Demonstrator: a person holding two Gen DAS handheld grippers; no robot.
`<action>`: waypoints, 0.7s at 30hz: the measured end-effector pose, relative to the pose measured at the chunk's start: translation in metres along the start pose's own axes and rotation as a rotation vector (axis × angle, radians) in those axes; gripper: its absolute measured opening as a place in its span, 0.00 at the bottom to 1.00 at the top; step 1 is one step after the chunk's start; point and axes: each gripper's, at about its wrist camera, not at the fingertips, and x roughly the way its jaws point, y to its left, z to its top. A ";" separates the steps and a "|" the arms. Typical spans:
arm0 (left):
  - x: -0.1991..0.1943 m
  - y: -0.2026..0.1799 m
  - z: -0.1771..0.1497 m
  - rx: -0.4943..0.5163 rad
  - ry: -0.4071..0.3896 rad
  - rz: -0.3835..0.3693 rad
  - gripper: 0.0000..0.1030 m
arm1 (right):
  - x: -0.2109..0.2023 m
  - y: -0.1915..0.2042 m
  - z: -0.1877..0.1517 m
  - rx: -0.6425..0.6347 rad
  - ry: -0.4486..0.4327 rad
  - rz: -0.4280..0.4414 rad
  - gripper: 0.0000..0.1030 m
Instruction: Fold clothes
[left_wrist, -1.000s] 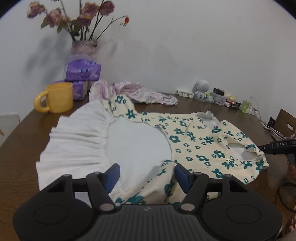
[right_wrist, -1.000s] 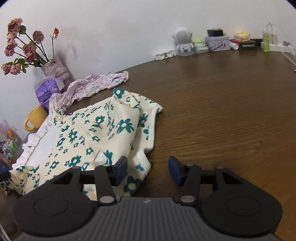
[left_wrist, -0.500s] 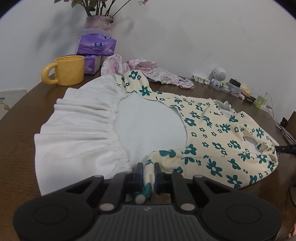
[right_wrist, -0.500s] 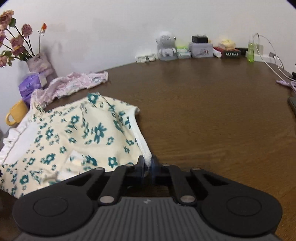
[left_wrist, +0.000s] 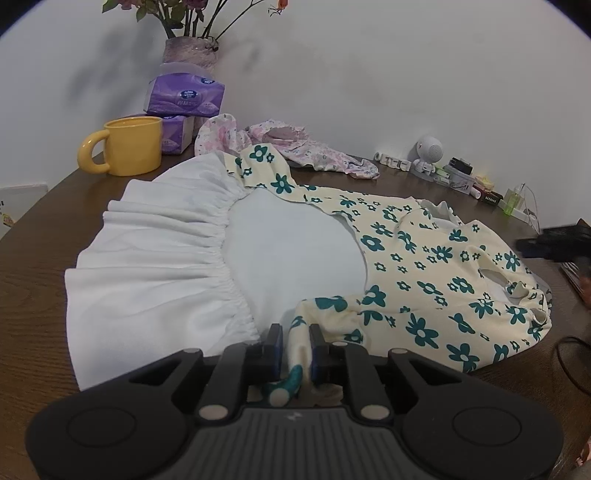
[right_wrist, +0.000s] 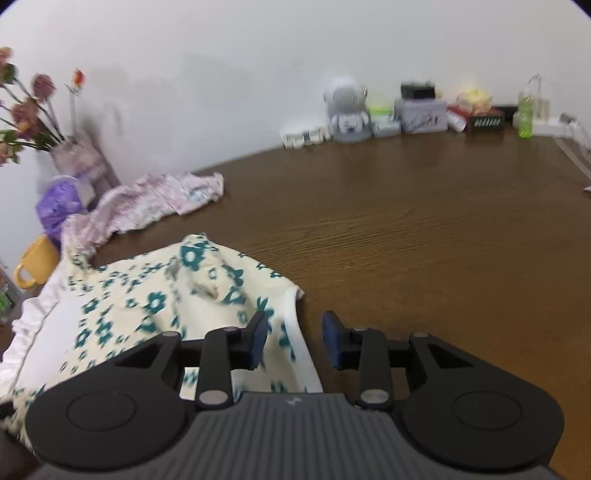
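A cream dress with teal flowers (left_wrist: 424, 266) lies spread on the brown table, its white gathered skirt (left_wrist: 166, 258) turned out at the left. My left gripper (left_wrist: 295, 347) is shut on a raised fold of the flowered cloth at the dress's near edge. In the right wrist view the dress (right_wrist: 147, 306) is blurred. My right gripper (right_wrist: 293, 339) has its jaws opening; the dress's white-trimmed edge lies between them, and the pads do not press on it. That gripper also shows as a dark blur (left_wrist: 554, 240) at the right of the left wrist view.
A yellow mug (left_wrist: 125, 146), purple tissue packs (left_wrist: 184, 94) and a vase of flowers (left_wrist: 190, 51) stand at the back left. A pink patterned garment (left_wrist: 295, 147) lies behind the dress. A small white robot figure (right_wrist: 347, 110) and small boxes line the wall. Bare table (right_wrist: 424, 240) lies to the right.
The left gripper closed on the fold of the dress and stays shut on it. The right gripper closed on the dress's edge, then moved and parted its jaws again.
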 end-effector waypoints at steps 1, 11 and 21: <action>0.000 0.001 0.000 -0.002 -0.001 -0.004 0.13 | 0.013 -0.001 0.005 0.023 0.026 0.008 0.32; -0.002 0.009 0.000 -0.034 0.004 -0.052 0.14 | 0.039 -0.013 0.023 0.261 -0.043 0.173 0.02; -0.002 0.010 -0.001 -0.046 -0.002 -0.062 0.15 | 0.036 -0.036 0.016 0.322 -0.085 0.065 0.39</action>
